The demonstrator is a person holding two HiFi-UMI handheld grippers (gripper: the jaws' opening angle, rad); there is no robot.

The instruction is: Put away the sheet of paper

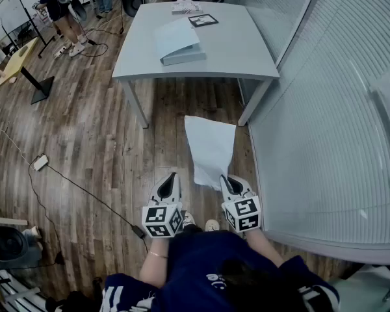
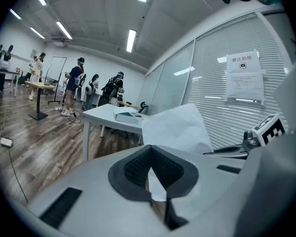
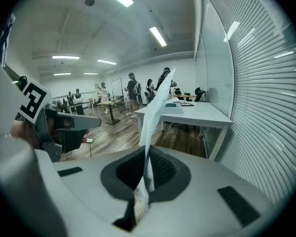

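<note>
A white sheet of paper (image 1: pixel 210 147) hangs in the air over the wooden floor, short of the grey table (image 1: pixel 240 51). My right gripper (image 1: pixel 230 182) is shut on its near right edge; in the right gripper view the sheet (image 3: pixel 155 107) stands on edge and runs down between the closed jaws (image 3: pixel 145 174). My left gripper (image 1: pixel 171 177) is level with it on the left, shut, and apart from the sheet's near left corner. In the left gripper view the paper (image 2: pixel 177 127) rises to the right beyond the closed jaws (image 2: pixel 152 174).
A flat light-blue folder (image 1: pixel 179 44) and a marker card (image 1: pixel 203 20) lie on the table. A glass wall with blinds (image 1: pixel 325 109) runs close along the right. A cable and power brick (image 1: pixel 40 162) lie on the floor at the left. People (image 1: pixel 62 5) stand at the back left.
</note>
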